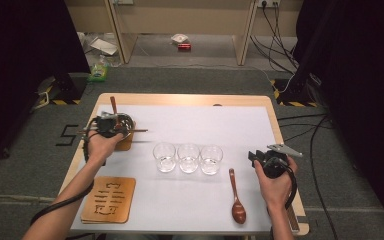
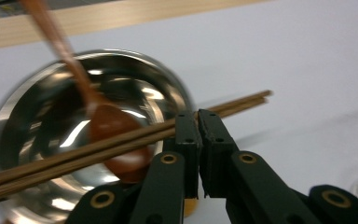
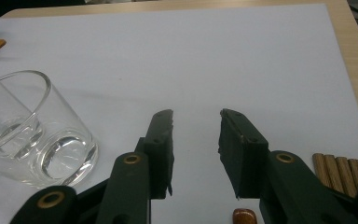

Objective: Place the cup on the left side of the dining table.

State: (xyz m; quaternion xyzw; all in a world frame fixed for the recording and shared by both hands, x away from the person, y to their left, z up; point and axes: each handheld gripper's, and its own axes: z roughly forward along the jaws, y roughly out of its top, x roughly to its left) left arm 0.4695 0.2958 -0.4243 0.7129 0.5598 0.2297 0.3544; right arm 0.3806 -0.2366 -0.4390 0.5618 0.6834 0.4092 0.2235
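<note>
A pale wooden table (image 1: 190,98) carries a white sheet (image 1: 200,125) that covers nearly all of its top, and it stands on grey carpet (image 1: 190,77) with black cables (image 1: 275,30) trailing at one o'clock and litter by a wooden frame at twelve. At nine o'clock on the sheet the left gripper (image 2: 198,116) has its jaws pinched tight on a pair of brown chopsticks (image 2: 98,149), holding them level across the mouth of a steel bowl (image 2: 37,98); a wooden spoon (image 2: 107,121) rests in that bowl, its handle leaning out over the far rim. Three empty glasses (image 1: 188,158) stand in a row at the centre. At four o'clock the right gripper (image 3: 196,121) sits with its jaws about half apart and nothing between them, a second wooden spoon (image 1: 237,199) lying just beside it. A carved wooden coaster (image 1: 110,199) lies at seven o'clock.
</note>
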